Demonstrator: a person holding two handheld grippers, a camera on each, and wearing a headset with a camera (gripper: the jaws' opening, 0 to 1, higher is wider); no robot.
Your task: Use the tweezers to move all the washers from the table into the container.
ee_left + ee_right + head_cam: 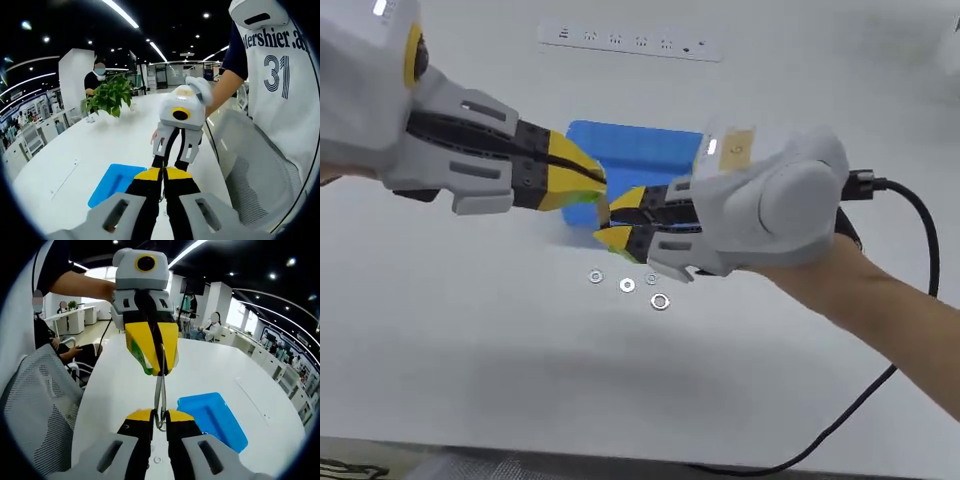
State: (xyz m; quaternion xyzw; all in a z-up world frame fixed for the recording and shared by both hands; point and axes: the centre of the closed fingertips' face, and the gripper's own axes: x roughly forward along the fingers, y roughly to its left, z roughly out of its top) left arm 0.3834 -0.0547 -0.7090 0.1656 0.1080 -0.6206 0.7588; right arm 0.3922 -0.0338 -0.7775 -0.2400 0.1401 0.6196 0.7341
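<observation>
**White table: surface and load**

The white table (470, 350) has a smooth, matt top. A blue container (640, 150), shallow and rectangular, sits flat toward the middle. Its near rim is hidden. On the near side of it, a loose group of washers (627, 285) lies flat on the bare top. Three are plainly seen and spaced apart, and a fourth is partly covered. A white power strip (630, 41) lies along the far side, well apart from the container. A black cable (865, 395) trails across the near right and over the near edge.

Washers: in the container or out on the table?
Out: at least three washers lie on the table, in front of the blue container.
</observation>
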